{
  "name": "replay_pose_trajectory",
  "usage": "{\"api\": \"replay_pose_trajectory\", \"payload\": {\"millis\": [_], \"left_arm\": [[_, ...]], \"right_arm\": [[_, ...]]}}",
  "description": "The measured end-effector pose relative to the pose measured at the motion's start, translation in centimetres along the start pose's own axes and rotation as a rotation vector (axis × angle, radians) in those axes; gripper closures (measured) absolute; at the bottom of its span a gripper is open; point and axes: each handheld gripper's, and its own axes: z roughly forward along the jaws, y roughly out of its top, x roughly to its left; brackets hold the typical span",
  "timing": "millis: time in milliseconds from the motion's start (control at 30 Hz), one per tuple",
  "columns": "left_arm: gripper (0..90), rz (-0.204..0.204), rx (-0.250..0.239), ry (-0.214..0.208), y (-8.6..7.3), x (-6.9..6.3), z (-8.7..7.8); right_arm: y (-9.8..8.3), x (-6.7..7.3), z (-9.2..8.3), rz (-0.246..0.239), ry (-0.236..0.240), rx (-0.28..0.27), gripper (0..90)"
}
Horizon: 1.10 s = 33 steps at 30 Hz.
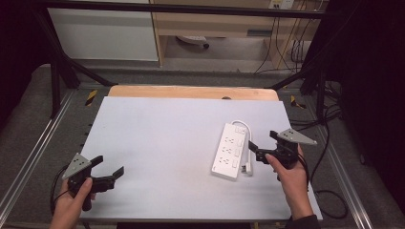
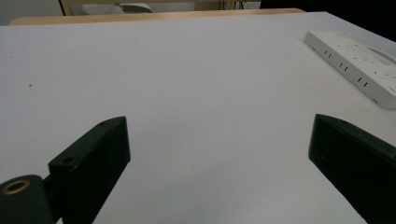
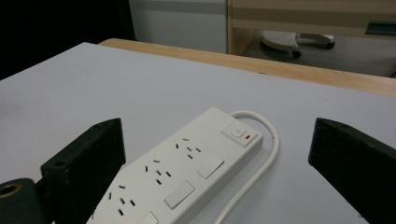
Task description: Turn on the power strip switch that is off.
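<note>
A white power strip [image 1: 230,150] lies flat on the table [image 1: 157,143], toward its right edge and about midway between the near and far edges, its long axis running from near to far and slightly tilted. Its cord [image 1: 248,138] loops out from the far end and runs down the right side to a plug [image 1: 247,167] just beside the near end. The right gripper [image 1: 260,151] sits just beside the strip's right side, its jaws spread wide and holding nothing; in the right gripper view the strip [image 3: 187,172] lies between them, switch end away. The left gripper [image 1: 109,172] rests near the near-left corner, well apart from the strip, jaws also wide apart and empty. This looks like the approach step, before any grasp. The next move likely calls for the right gripper to settle on either the strip's body or the cord and close squarely, so the smooth casing does not slide away.
</note>
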Motion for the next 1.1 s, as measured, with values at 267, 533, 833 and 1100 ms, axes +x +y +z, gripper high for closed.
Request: {"api": "replay_pose_trajectory", "payload": {"millis": [267,533,833,1100], "left_arm": [[5.5,0.004,0.002,-0.004,0.0,0.0,0.0],[5.5,0.003,0.008,-0.003,0.0,-0.1,0.1],[5.5,-0.001,0.009,-0.004,0.0,-0.1,0.1],[5.5,0.004,0.011,-0.004,0.0,-0.1,0.2]], "right_arm": [[0.7,-0.6,0.9,-0.003,-0.021,0.017,5.8],[1.1,-0.8,1.9,0.002,-0.026,0.028,6.8],[1.8,-1.1,2.8,-0.006,-0.032,0.036,12.8],[2.0,-1.7,3.7,0.025,-0.038,0.030,21.5]]}}
